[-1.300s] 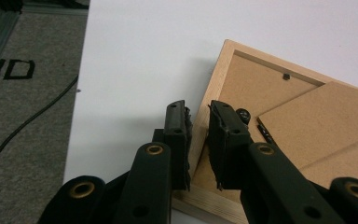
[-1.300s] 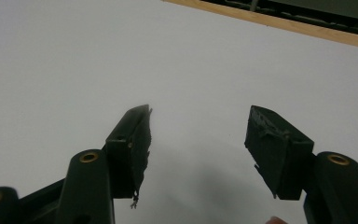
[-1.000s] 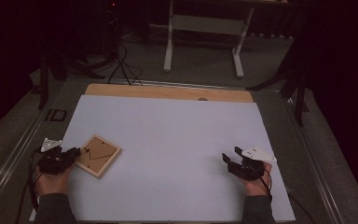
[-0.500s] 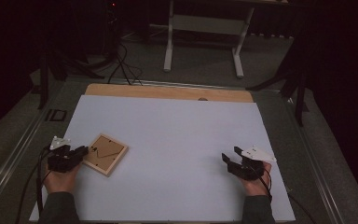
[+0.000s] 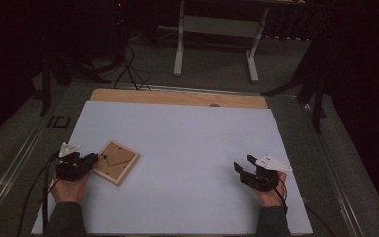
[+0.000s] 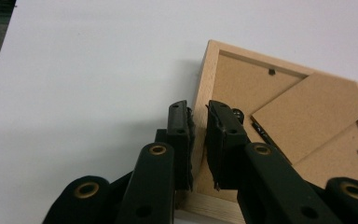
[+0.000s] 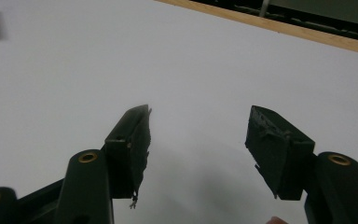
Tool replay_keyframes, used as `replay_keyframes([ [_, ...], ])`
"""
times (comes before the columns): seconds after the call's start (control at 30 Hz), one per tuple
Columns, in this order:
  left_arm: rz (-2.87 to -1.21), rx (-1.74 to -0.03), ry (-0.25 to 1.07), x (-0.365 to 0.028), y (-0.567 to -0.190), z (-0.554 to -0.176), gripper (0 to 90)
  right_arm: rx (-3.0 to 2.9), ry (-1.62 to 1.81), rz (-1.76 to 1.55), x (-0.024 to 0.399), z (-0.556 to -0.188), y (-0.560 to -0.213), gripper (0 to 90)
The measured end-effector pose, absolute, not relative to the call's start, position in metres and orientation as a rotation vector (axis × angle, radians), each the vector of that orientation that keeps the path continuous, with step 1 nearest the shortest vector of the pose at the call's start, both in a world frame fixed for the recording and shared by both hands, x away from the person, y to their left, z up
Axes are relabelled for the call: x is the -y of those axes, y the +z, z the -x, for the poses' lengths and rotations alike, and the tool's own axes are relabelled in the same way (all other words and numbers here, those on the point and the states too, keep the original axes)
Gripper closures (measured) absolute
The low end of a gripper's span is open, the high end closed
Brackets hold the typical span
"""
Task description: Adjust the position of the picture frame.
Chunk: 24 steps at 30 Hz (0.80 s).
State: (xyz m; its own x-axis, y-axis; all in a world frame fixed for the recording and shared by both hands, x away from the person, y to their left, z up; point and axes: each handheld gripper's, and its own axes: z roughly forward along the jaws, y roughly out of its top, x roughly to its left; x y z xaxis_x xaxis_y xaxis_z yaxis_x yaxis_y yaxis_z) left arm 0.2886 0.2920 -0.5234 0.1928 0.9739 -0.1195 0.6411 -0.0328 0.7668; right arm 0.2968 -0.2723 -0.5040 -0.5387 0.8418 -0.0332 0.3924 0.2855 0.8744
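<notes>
Your left gripper point(image 6: 196, 116) is clamped on the wooden rim of the picture frame point(image 5: 115, 160), lying face-down at the white table's point(image 5: 187, 148) near-left; keep that pinch square and slide it flat, while your right gripper point(image 5: 246, 170) rests wide open, empty.

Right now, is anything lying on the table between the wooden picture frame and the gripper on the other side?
Nothing: in the high view, bare white table stretches from the picture frame to the right gripper.

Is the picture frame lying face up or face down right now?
Face down: the picture frame shows its brown backing board and fold-out stand, lying flat on the white table.
</notes>
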Motion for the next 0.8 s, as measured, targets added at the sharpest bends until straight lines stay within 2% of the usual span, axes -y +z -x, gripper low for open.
replay_keyframes([
  [0.8, -1.879, -1.358, 0.590, -0.230, -0.523, -0.306, 80.9, -2.064, 1.196, -1.086, 0.270, -0.298, -0.504, 39.1],
])
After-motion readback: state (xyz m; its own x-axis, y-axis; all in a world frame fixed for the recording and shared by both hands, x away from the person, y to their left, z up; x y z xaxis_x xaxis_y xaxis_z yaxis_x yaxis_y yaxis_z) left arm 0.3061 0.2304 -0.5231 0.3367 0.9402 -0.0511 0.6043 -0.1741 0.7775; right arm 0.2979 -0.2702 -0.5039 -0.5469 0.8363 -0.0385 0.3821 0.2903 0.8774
